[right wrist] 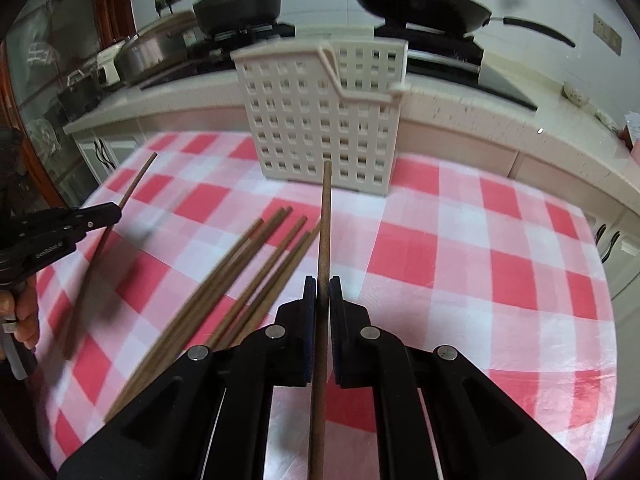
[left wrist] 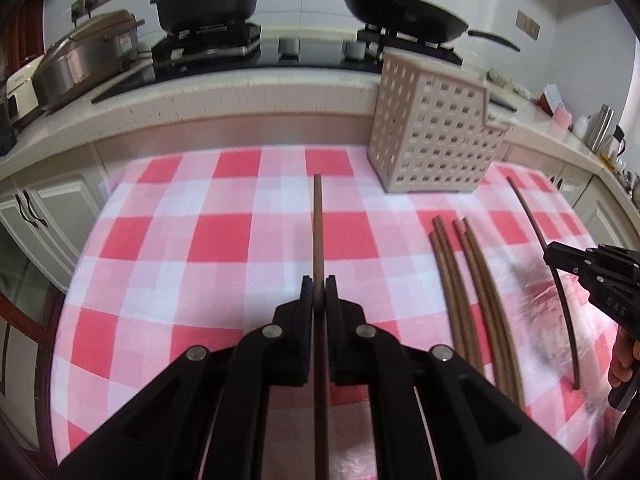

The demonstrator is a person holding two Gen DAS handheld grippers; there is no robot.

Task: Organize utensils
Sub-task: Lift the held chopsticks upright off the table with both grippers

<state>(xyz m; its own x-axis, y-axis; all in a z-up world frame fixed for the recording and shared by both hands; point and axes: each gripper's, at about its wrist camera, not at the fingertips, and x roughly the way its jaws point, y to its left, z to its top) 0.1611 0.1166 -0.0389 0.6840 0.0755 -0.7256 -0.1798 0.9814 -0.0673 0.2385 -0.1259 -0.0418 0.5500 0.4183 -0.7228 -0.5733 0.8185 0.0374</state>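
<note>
Left gripper [left wrist: 319,294] clamped on one brown chopstick [left wrist: 318,224], tip projecting straight ahead of the jaws. Right gripper [right wrist: 322,294] likewise pinches its own chopstick [right wrist: 326,220], pointing at the perforated beige holder [right wrist: 320,120] directly ahead. Loose chopsticks [right wrist: 240,272] lie left of the right tool on checked cloth [right wrist: 480,260]. Likely light, stiff, smooth wood (prone to pivoting); grip mid-shaft.

One slim brown wooden chopstick [left wrist: 318,232] is clamped between the left jaws, pointing straight ahead above the cloth. A second like it [right wrist: 325,224] is clamped between the right jaws, its tip toward the beige perforated plastic utensil holder [right wrist: 320,120] standing upright ahead. Loose brown chopsticks [right wrist: 240,276] lie bundled left of the right jaws.
</note>
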